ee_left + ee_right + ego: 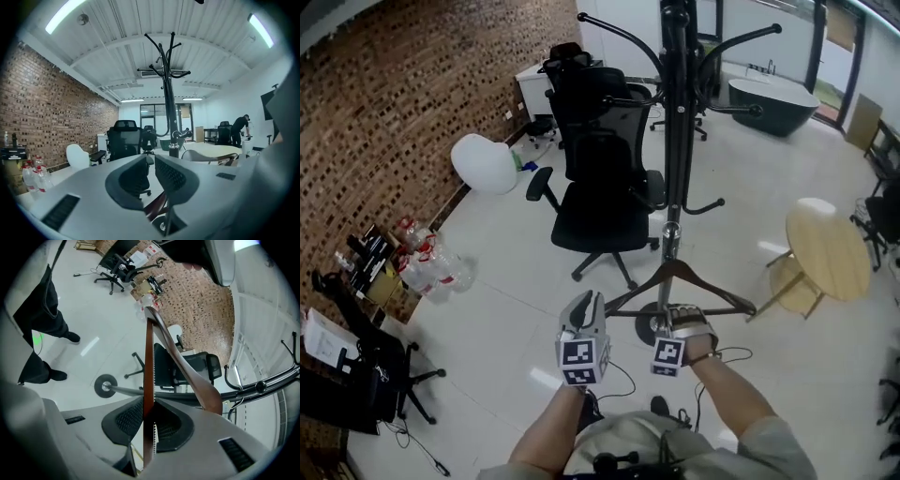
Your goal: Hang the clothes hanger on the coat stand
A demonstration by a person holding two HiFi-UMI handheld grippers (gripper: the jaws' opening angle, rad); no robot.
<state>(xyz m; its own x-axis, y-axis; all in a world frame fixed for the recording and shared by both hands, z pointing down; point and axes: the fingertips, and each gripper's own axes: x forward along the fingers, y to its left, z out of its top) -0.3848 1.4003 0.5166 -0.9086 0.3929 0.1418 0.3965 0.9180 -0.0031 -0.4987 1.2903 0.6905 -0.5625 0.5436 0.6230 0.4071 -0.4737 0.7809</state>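
One clothes hanger (148, 371), one coat stand (677, 141), one round table (830, 253).

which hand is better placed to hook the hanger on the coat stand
Right: the right tongs grip the wooden hanger by its bar, with the coat stand ahead. The left tongs hold nothing.

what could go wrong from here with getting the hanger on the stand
The right gripper clamps the hanger only by its thin lower bar, so it may swing or slip in the jaws. The office chair stands close beside the coat stand, so the hanger's wide arms might catch it.
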